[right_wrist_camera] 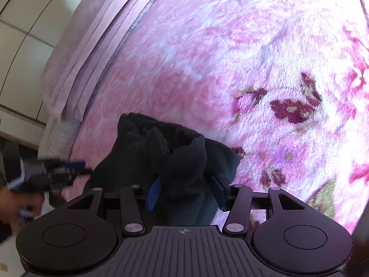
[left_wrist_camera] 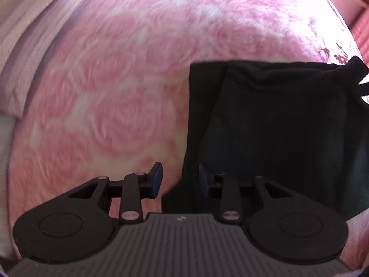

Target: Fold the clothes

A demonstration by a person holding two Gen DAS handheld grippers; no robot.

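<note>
A black garment [left_wrist_camera: 272, 133] lies folded flat on a pink rose-patterned blanket [left_wrist_camera: 120, 87]. My left gripper [left_wrist_camera: 180, 180] is open, low over the blanket at the garment's near left corner, with its right finger over the cloth edge. In the right wrist view a bunched-up part of the same black garment [right_wrist_camera: 182, 161] stands between the blue pads [right_wrist_camera: 153, 192] of my right gripper [right_wrist_camera: 186, 194]. The jaws stand apart with the cloth between them, and I cannot tell whether they pinch it. The left gripper [right_wrist_camera: 60, 175] shows blurred at the left.
The blanket [right_wrist_camera: 230, 57] covers a bed, with a pale pink sheet edge [right_wrist_camera: 92, 41] along its left side. Beyond that are white cabinet panels [right_wrist_camera: 23, 46]. A hand [right_wrist_camera: 16, 205] holds the left gripper at the lower left.
</note>
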